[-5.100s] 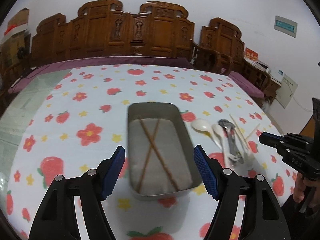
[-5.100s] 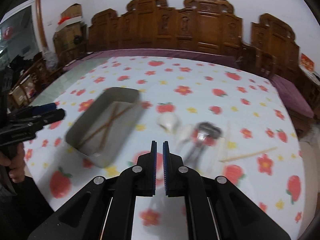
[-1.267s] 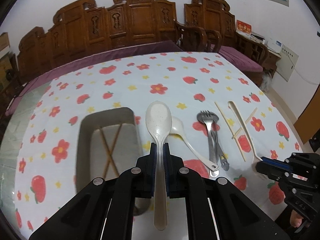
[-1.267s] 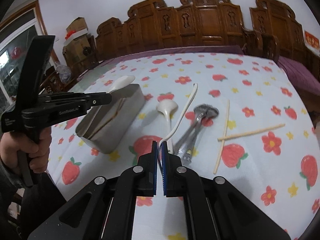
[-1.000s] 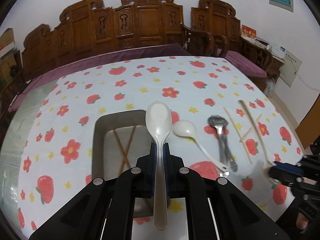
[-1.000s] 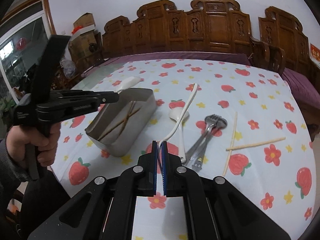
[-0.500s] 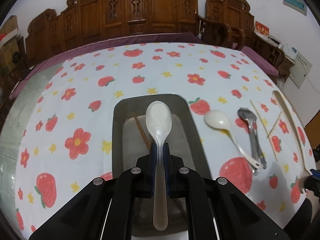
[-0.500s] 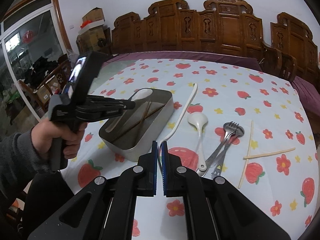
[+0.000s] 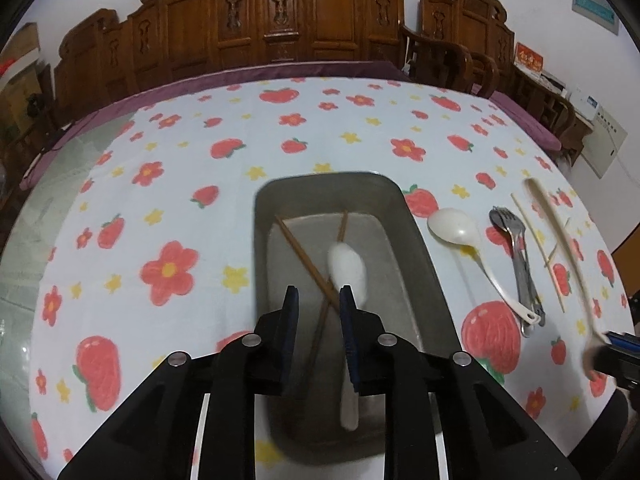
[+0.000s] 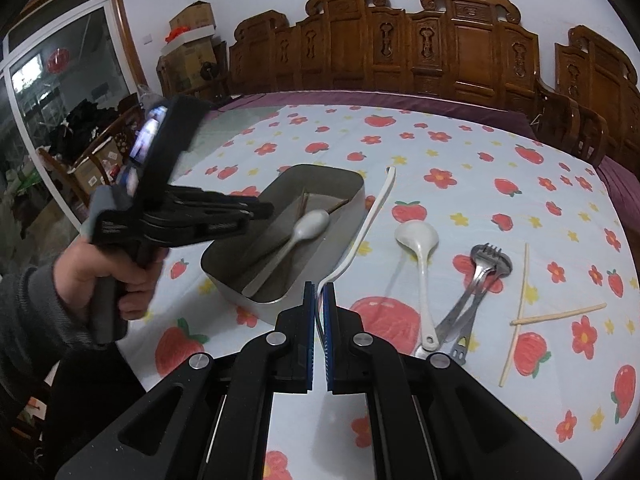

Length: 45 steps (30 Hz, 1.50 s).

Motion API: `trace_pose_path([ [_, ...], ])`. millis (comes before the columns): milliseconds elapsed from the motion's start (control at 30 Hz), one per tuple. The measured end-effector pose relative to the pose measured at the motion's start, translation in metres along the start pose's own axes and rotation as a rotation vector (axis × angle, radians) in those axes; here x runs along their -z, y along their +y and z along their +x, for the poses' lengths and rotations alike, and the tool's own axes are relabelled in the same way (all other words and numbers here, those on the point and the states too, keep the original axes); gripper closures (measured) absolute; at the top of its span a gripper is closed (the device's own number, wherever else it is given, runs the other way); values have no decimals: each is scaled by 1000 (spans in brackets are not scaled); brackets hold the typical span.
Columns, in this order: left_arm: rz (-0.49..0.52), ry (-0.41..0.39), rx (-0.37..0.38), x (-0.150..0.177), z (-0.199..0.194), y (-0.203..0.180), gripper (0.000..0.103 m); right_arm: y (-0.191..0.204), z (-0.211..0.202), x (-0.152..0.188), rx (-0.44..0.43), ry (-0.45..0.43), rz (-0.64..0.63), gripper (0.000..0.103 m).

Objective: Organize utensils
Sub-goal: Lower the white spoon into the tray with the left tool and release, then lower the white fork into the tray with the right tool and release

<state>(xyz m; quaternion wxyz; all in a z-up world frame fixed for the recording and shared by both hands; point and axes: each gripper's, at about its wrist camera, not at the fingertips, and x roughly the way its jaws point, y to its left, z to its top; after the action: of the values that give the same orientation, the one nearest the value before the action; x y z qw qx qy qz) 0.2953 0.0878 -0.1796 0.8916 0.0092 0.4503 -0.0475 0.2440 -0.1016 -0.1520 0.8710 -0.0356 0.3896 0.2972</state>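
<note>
A grey metal tray (image 9: 412, 240) sits on the strawberry tablecloth and holds two crossed brown chopsticks (image 9: 304, 258) and a white spoon (image 9: 347, 276). My left gripper (image 9: 316, 312) is open just above the tray's near end, with nothing between its pads. The tray (image 10: 352, 192) and spoon (image 10: 308, 226) also show in the right wrist view, with the left gripper (image 10: 262, 210) beside them. My right gripper (image 10: 319, 304) is shut on the end of a long white spoon (image 10: 370, 218), held up in the air next to the tray.
Right of the tray lie a white spoon (image 10: 418, 240), metal forks (image 10: 478, 280) and two pale chopsticks (image 10: 524, 300). Carved wooden chairs (image 9: 280, 32) line the table's far side. A glass door and boxes (image 10: 60, 128) stand at the left.
My left gripper has opened and let go of the white spoon, which now lies in the tray on the chopsticks. My right gripper still holds the long white spoon.
</note>
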Motion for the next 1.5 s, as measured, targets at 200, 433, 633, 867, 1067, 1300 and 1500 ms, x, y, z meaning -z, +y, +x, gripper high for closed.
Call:
trace_pose_path([
  [200,23,-70,-7,2,-44,19,72,16,13,-13,-19,-2,-19,98],
  [433,18,-118,-21,9,-75,42,52,32,35,-28,-39,13,-36,98],
  [633,-27,-155,-36,17,-89,60,20,40,60,-37,-52,39,-32,98],
  [867,-74,-149,-44,32,-87,82,12,49,93,-39,-54,84,-32,98],
  [1067,-71,-132,-59,39,-84,92,12,57,122,-41,-66,123,-21,98],
  [1300,-74,-129,-70,40,-88,96,12,64,141,-41,-79,143,-9,97],
  [1500,-55,-125,-69,39,-90,90,12,57,145,-40,-81,150,11,96],
])
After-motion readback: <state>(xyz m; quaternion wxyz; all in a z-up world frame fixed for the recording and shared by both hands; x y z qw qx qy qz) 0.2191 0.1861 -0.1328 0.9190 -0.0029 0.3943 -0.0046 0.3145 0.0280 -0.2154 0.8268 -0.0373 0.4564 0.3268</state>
